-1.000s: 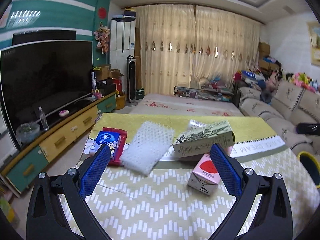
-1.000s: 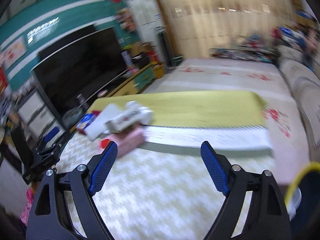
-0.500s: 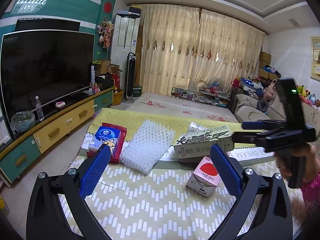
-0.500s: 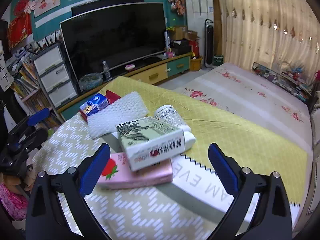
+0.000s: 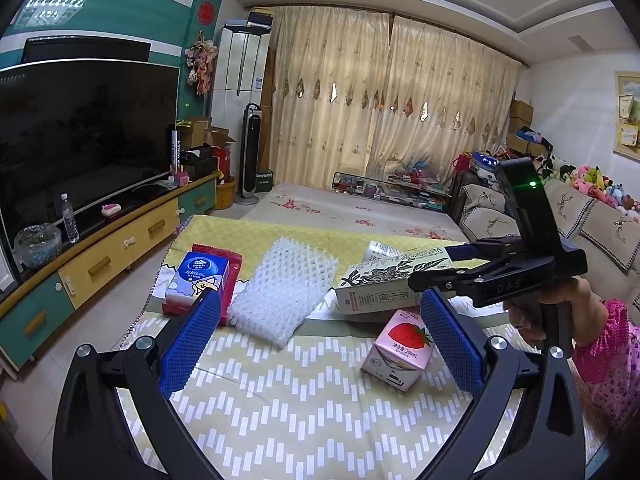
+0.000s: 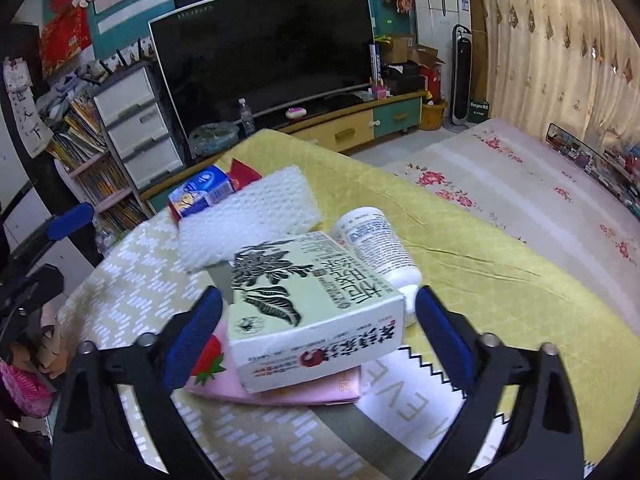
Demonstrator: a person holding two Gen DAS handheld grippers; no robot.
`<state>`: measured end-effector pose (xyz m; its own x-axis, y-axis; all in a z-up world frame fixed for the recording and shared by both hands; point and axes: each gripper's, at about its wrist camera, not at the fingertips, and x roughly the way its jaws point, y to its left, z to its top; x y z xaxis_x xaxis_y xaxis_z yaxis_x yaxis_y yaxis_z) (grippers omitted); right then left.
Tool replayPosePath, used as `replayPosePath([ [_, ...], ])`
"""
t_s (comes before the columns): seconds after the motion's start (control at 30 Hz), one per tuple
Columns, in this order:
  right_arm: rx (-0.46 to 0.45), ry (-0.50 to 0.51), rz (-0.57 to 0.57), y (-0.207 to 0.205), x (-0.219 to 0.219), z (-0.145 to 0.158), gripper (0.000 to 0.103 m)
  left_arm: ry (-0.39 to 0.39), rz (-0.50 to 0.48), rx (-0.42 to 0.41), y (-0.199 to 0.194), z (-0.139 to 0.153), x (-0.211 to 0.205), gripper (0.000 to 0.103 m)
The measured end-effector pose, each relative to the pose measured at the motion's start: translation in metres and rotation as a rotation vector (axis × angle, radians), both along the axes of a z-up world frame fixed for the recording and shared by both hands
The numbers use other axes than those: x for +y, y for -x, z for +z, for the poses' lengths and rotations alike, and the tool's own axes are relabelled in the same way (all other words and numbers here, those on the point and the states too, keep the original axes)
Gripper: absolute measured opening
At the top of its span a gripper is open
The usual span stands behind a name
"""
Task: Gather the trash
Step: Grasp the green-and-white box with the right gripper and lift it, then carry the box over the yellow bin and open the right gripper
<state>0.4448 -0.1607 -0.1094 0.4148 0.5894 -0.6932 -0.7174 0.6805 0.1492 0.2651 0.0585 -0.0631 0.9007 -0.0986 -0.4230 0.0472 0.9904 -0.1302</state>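
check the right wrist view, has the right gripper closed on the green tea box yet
No, the right gripper is open, its blue fingers standing apart on either side of the green tea box without touching it.

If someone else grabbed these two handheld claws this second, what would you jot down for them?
Left gripper: open, holding nothing, hovering over the table.
Right gripper: open, fingers either side of the pale green carton, not closed on it.
That carton lies on the pink strawberry carton, beside the white bottle.
Further back: white foam net, blue milk carton on a red wrapper.
Done: nothing appears collected.
Left: everything. Probably close on the green carton first.
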Motion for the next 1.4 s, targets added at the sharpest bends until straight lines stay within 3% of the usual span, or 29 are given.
replayPosePath([
  [0.23, -0.022, 0.019, -0.029, 0.021, 0.003, 0.001, 0.072, -0.003, 0.006, 0.001, 0.000, -0.001, -0.001, 0.098],
  [0.4, -0.086, 0.036, -0.075, 0.051, -0.003, 0.013, 0.071, -0.004, 0.006, -0.002, 0.000, -0.001, -0.002, 0.098],
  [0.97, -0.222, -0.106, -0.267, 0.174, -0.095, 0.090, 0.071, -0.039, -0.004, -0.023, 0.005, 0.000, -0.009, 0.098],
  [1.13, -0.240, -0.127, -0.398, 0.202, -0.143, 0.095, 0.071, -0.057, -0.019, -0.019, 0.005, -0.002, -0.015, 0.098],
  [1.4, -0.230, -0.079, -0.798, 0.236, -0.260, 0.066, 0.071, -0.078, -0.036, -0.017, 0.005, -0.003, -0.021, 0.098],
])
